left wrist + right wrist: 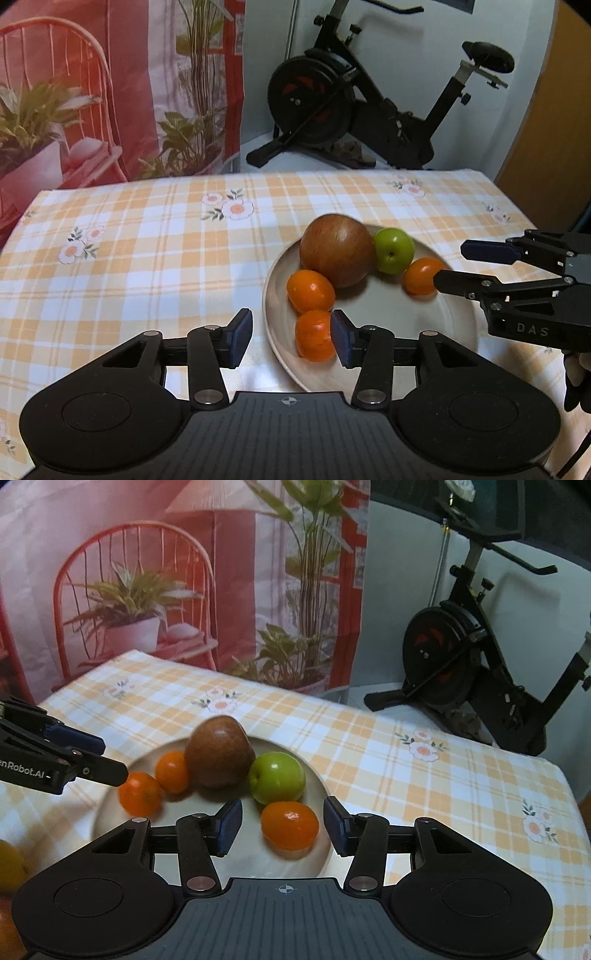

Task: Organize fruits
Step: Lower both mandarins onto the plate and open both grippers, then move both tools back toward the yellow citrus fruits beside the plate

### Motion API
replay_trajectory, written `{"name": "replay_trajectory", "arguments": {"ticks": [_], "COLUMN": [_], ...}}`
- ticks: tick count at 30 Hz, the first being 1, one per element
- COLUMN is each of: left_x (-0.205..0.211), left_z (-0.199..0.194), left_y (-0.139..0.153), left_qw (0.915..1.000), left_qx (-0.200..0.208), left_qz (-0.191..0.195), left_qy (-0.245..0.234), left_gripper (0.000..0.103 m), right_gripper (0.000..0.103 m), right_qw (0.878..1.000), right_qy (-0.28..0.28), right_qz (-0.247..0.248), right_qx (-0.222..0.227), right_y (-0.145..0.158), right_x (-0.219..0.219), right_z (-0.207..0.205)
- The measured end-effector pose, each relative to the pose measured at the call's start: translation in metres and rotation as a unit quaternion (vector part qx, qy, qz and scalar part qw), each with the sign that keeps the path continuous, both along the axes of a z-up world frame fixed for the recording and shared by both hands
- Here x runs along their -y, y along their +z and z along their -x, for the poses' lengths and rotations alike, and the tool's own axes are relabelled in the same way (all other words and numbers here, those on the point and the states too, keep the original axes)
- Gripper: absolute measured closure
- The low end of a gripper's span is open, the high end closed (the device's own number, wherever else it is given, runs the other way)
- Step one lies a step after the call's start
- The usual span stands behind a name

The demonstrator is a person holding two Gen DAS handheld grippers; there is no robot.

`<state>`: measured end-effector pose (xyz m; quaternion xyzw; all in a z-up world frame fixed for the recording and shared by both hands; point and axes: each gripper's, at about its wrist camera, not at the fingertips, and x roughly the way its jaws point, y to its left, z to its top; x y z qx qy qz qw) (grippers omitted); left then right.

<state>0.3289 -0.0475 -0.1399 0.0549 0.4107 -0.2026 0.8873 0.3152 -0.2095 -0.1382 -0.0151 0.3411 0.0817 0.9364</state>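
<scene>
Fruits sitting on a plate point(436, 325) on the checked desk point(147, 236).
Left hand-held gripper point(291, 338) hanging released beside a tangerine point(314, 339) it partly hides; right hand-held gripper point(282, 827) standing released around another tangerine point(290, 825); blurred fruit point(11, 864) being cut off at the right view's left edge.

A black exercise bike with a red-marked flywheel point(310, 107) stands in the upper right of the left wrist view. A printed fabric backdrop of a red chair and potted plants point(147, 602) fills the upper left. An orange-and-white checked floral tablecloth point(147, 258) spreads below.
</scene>
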Motion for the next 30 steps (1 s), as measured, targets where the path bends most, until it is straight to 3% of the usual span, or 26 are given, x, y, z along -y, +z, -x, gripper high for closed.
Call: {"name": "replay_trajectory", "arguments": {"ticks": [14, 30], "left_x": [-0.019, -0.015], "left_z": [0.045, 0.073], "left_y": [0.028, 0.012], "left_qw": [0.9998, 0.9983], "left_qx": [0.017, -0.027], "left_qz": [0.011, 0.039], "left_qy": [-0.009, -0.034], "left_gripper": [0.054, 0.054], "right_gripper": [0.057, 0.057], "right_qw": [0.998, 0.997], "right_qy": [-0.022, -0.01], "right_qz": [-0.057, -0.07], "right_qx": [0.027, -0.008], "right_y": [0.028, 0.017], "right_x": [-0.007, -0.024], "right_z": [0.069, 0.119]}}
